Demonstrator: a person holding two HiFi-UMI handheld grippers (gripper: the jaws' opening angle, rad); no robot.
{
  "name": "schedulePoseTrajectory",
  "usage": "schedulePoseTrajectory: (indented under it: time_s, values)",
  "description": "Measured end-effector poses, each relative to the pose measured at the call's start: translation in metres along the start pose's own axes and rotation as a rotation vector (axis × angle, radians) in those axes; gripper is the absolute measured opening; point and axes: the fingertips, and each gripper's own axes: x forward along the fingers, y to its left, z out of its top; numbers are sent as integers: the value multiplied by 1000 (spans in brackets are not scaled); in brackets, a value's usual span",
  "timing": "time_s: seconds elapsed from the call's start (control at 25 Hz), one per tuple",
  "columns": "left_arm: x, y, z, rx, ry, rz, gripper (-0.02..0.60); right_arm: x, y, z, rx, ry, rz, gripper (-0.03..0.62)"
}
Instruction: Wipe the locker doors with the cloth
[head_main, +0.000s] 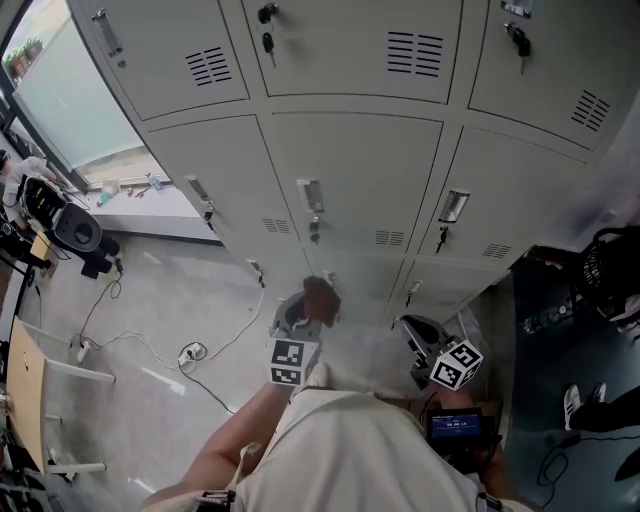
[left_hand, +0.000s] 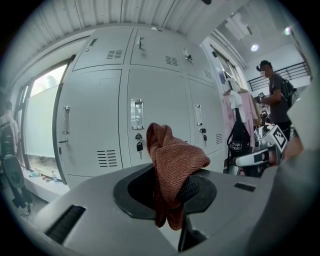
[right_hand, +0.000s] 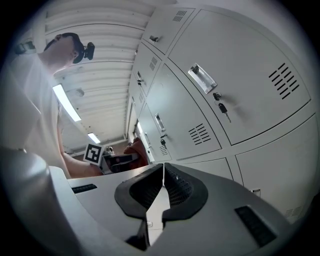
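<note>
Clamped in left gripper: rust-brown knitted cloth, coarse ribbed weave, matt. Gripper shell smooth matt grey plastic; pad black, dimpled. Ahead of jaws: pale grey sheet-metal locker doors, smooth paint, faint sheen.

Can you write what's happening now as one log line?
left gripper: shut on rust-brown knitted cloth | right gripper: shut, empty | grey metal locker doors: closed, cloth facing them

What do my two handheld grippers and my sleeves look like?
The left gripper and right gripper are grey moulded plastic shells with black ribbed jaw pads. Each carries a white cube printed with black square markers. The person wears a pale short-sleeved top.
</note>
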Motion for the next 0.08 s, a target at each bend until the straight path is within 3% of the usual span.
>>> schedulePoseTrajectory:
  time_s: [0.08]
  values:
    - [5,-1,0,7,4,-3,77,1,-3,2,1,-4,2,20]
